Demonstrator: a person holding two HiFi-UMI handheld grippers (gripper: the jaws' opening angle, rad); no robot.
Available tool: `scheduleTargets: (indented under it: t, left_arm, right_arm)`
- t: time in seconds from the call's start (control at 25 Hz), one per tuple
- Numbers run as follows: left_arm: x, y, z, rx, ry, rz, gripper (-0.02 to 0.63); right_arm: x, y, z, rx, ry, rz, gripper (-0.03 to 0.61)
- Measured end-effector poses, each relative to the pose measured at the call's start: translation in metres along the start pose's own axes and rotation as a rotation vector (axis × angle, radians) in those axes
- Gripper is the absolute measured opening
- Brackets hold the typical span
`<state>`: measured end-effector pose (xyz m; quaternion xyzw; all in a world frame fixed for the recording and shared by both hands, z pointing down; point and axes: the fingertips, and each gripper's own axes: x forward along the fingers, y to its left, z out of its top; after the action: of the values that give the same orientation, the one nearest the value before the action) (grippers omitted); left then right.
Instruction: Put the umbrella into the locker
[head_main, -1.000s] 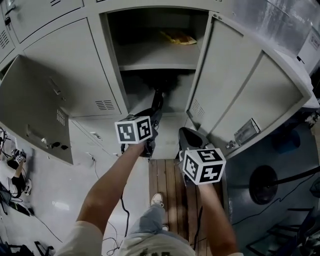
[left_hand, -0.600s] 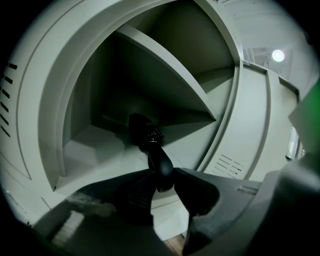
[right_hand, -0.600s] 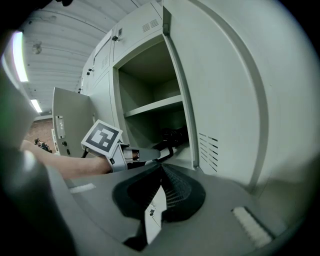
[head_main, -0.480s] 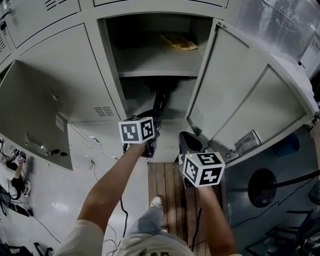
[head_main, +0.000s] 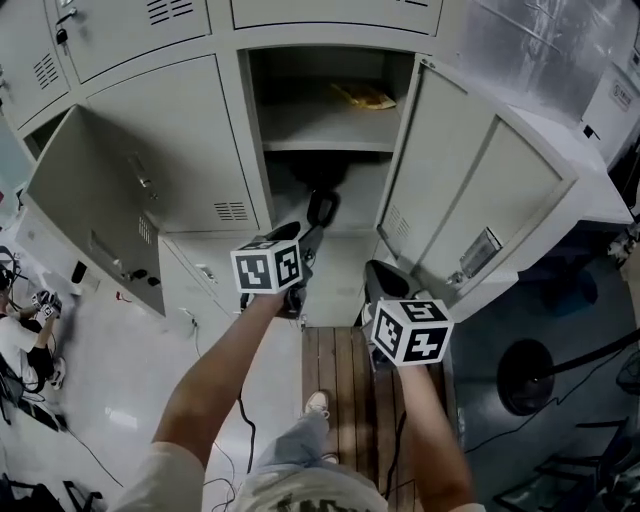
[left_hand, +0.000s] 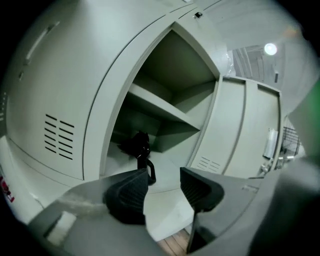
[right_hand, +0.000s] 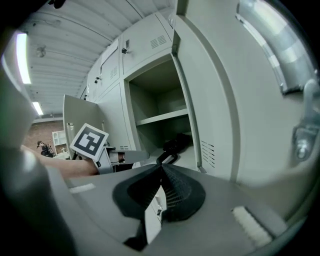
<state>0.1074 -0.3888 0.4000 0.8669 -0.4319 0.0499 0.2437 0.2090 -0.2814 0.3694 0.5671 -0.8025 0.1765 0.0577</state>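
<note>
While the grey sheet-metal locker (head_main: 440, 170) stands open, the black folded umbrella (head_main: 316, 186) lies under its flat shelf (head_main: 330, 128), loop handle (head_main: 321, 208) nearest me. My left gripper (left_hand: 164, 186) is opening, with nothing between its ribbed jaws. My right gripper (right_hand: 161, 192) is pinched together, empty.

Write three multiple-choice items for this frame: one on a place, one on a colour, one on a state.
1. Where does the umbrella lie?
A. on top of the shelf
B. in the locker, below the shelf
C. on the floor

2. What colour is the thing on the shelf?
A. yellow
B. blue
C. red

3. How is the right claw?
A. wide open
B. shut on the umbrella
C. shut, empty

Answers:
1. B: its black bulk sits under the shelf, with the handle towards the opening.
2. A: it shows yellow in the head view.
3. C: the pads meet with nothing between them.
</note>
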Motion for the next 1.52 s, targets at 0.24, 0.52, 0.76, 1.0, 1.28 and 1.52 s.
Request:
scheduleTargets:
  t: [0.24, 0.52, 0.76, 1.0, 1.28, 1.52]
  left_arm:
    - [-0.067, -0.045, 0.008, 0.208, -0.031, -0.008, 0.162]
    - [-0.138, -0.093, 0.018, 0.369, -0.085, -0.004, 0.112]
    - [-0.179, -0.103, 0.010, 0.421, -0.089, 0.028, 0.035]
    - [-0.201, -0.103, 0.004, 0.414, -0.085, 0.046, 0.006]
    - [-0.207, -0.101, 0.005, 0.425, -0.085, 0.050, 0.006]
    - [-0.203, -0.100, 0.008, 0.422, -0.082, 0.050, 0.006]
  right_arm:
    - [-0.044, 0.029, 0.003, -0.041, -0.022, 0.005, -0.008]
    - [-0.094, 0.054, 0.018, -0.110, -0.079, 0.014, -0.002]
    - [-0.124, 0.065, 0.017, -0.161, -0.087, 0.021, -0.003]
    - [-0.136, 0.071, 0.024, -0.170, -0.109, 0.020, -0.003]
    - [-0.136, 0.077, 0.025, -0.181, -0.111, 0.017, -0.003]
    - [-0.133, 0.078, 0.029, -0.184, -0.109, 0.022, -0.003]
